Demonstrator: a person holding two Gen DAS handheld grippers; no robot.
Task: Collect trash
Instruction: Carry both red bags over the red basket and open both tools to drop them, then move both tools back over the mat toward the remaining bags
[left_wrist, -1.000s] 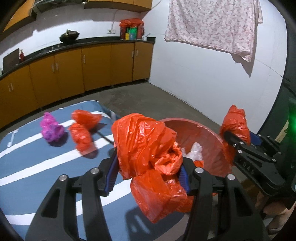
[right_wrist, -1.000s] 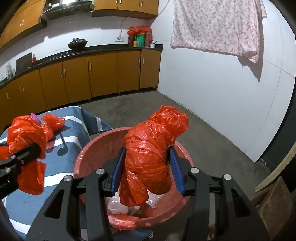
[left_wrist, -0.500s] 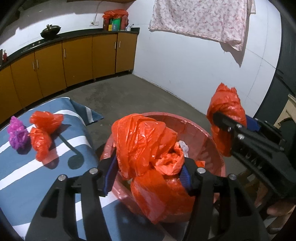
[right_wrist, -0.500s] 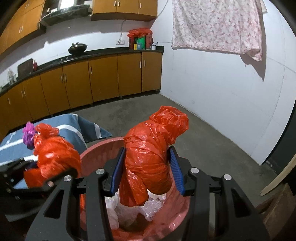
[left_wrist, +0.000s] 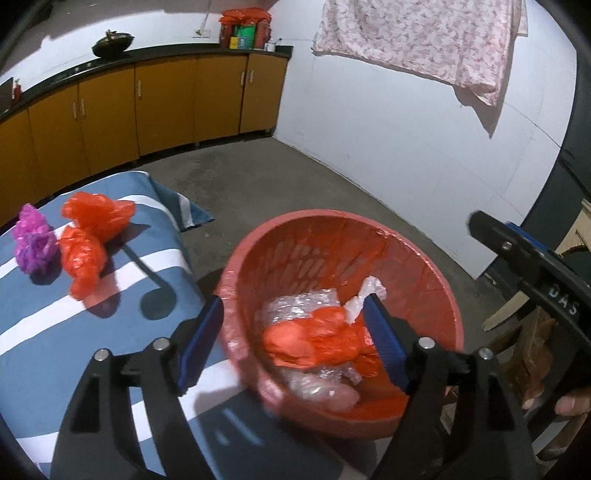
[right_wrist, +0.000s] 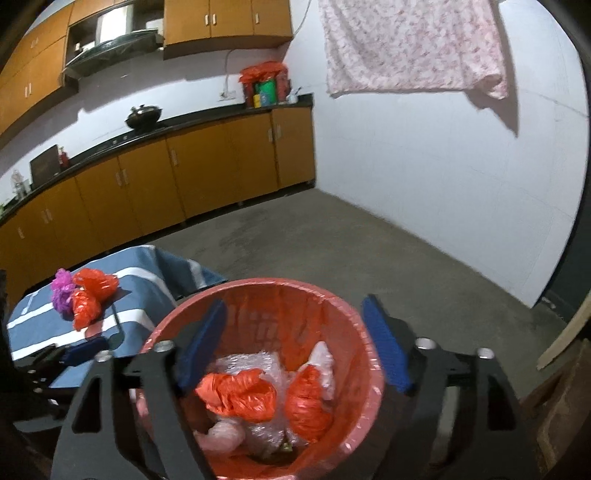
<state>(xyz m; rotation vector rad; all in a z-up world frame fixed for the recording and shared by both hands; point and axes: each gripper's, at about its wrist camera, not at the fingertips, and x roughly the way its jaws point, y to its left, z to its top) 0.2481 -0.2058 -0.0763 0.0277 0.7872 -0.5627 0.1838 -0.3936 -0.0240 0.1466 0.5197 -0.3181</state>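
Note:
A red bin (left_wrist: 332, 221) stands on the floor beside a table with a blue striped cloth (left_wrist: 55, 332). Two orange bags (left_wrist: 317, 339) lie inside the bin on clear plastic wrap (left_wrist: 299, 302). My left gripper (left_wrist: 295, 336) hovers over the bin's near rim, jaws opening, nothing between them. My right gripper (right_wrist: 291, 325) hangs above the bin (right_wrist: 258, 284), jaws also opening and empty. The dropped orange bags (right_wrist: 240, 395) lie below it. On the cloth rest two more orange bags (left_wrist: 96, 218) and a purple bag (left_wrist: 33, 240).
Orange kitchen cabinets (left_wrist: 166, 103) run along the back wall. A flowered cloth (left_wrist: 424, 40) hangs on the white wall. Wooden planks (right_wrist: 561, 339) lean at the right. A person's hand (left_wrist: 569, 406) holds the right gripper's handle. Bare concrete floor (right_wrist: 332, 240) lies beyond the bin.
Both grippers opened and let go of their orange bags, which now lie in the bin. The left gripper moved from over the table to over the bin.

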